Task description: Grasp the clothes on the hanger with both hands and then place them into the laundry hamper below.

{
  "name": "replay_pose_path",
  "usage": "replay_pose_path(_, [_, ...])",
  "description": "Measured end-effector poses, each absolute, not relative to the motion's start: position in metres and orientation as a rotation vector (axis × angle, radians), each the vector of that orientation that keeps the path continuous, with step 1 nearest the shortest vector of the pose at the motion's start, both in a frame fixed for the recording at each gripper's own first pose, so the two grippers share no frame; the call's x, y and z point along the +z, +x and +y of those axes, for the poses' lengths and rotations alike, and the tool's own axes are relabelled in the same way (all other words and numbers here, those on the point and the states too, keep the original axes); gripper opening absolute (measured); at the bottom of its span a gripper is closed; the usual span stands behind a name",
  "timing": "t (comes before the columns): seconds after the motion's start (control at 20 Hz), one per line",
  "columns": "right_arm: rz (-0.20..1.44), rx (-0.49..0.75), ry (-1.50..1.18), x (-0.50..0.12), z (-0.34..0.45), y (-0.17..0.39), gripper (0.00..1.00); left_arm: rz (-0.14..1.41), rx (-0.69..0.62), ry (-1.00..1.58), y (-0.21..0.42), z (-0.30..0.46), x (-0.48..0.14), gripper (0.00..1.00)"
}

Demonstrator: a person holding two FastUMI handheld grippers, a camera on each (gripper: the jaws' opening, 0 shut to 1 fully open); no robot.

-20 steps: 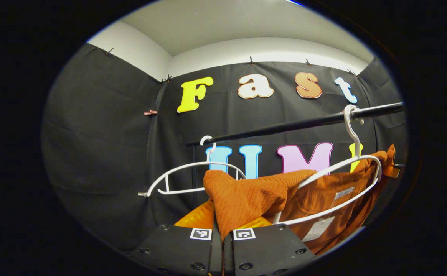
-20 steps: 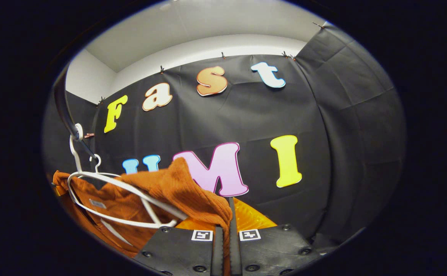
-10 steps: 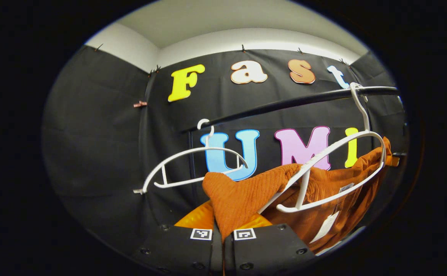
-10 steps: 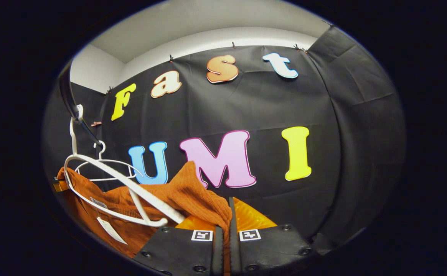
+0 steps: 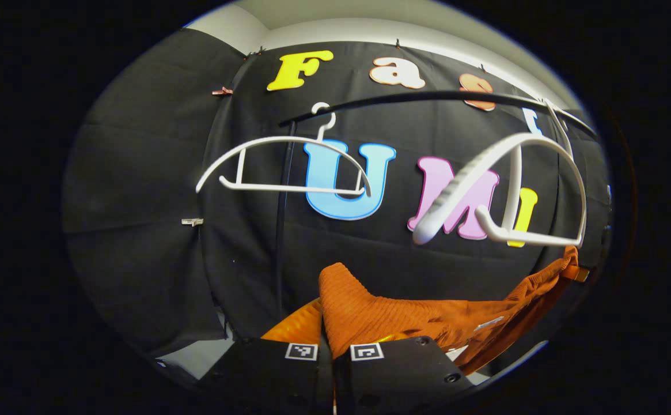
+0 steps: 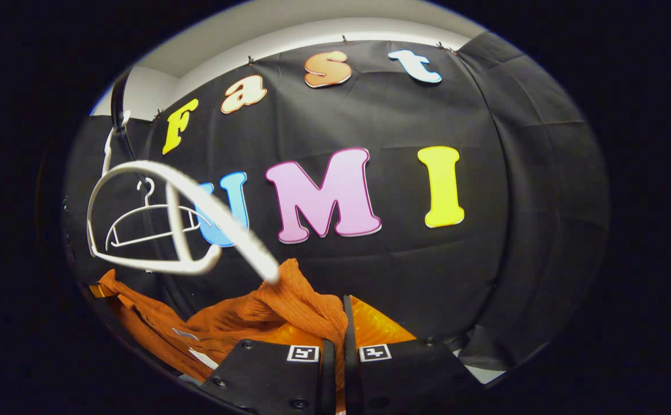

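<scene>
An orange ribbed knit garment [image 5: 404, 320] hangs slack between my two grippers, below and clear of its white hanger [image 5: 502, 184]. My left gripper [image 5: 333, 340] is shut on one shoulder of the garment, with cloth bunched up between the fingers. In the right gripper view, my right gripper [image 6: 335, 340] is shut on the other shoulder of the garment [image 6: 266, 314]. The white hanger [image 6: 156, 219] swings bare above the cloth, still hooked on the black rail [image 5: 427, 98]. The hamper is hidden.
A second bare white hanger [image 5: 283, 164] hangs on the rail farther left; it also appears small behind the near hanger [image 6: 148, 222] in the right gripper view. A black upright pole [image 5: 280, 230] stands behind. Pale floor [image 5: 197, 360] shows low down.
Both grippers have moved down with the garment. The cloth has slid off the white hanger, which now hangs bare above it. The rail and both hangers have risen in both views.
</scene>
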State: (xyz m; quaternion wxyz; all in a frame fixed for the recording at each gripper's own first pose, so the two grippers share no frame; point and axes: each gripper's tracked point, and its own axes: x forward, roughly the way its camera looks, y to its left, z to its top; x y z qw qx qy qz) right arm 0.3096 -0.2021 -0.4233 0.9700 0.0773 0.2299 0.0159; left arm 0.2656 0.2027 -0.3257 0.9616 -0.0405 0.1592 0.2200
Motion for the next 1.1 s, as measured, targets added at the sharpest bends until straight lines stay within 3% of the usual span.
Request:
replay_pose_path(0.4, [0.690, 0.212, 0.256, -0.478, -0.083, 0.239, 0.11, 0.533, 0.239, -0.159, 0.265, 0.090, -0.406, 0.06])
replay_pose_path(0.45, [0.708, 0.236, 0.262, -0.482, -0.070, 0.232, 0.07, 0.552, 0.228, -0.166, 0.267, 0.085, -0.411, 0.06])
replay_pose_path(0.5, [0.727, 0.256, 0.263, -0.487, -0.061, 0.225, 0.11, 0.572, 0.222, -0.171, 0.265, 0.079, -0.417, 0.07])
replay_pose_path(0.7, [0.807, 0.328, 0.272, -0.502, -0.027, 0.202, 0.11, 0.624, 0.170, -0.194, 0.265, 0.059, -0.431, 0.06])
replay_pose_path(1.1, [0.911, 0.357, 0.241, -0.529, -0.010, 0.186, 0.11, 0.706, 0.161, -0.176, 0.263, 0.051, -0.458, 0.07])
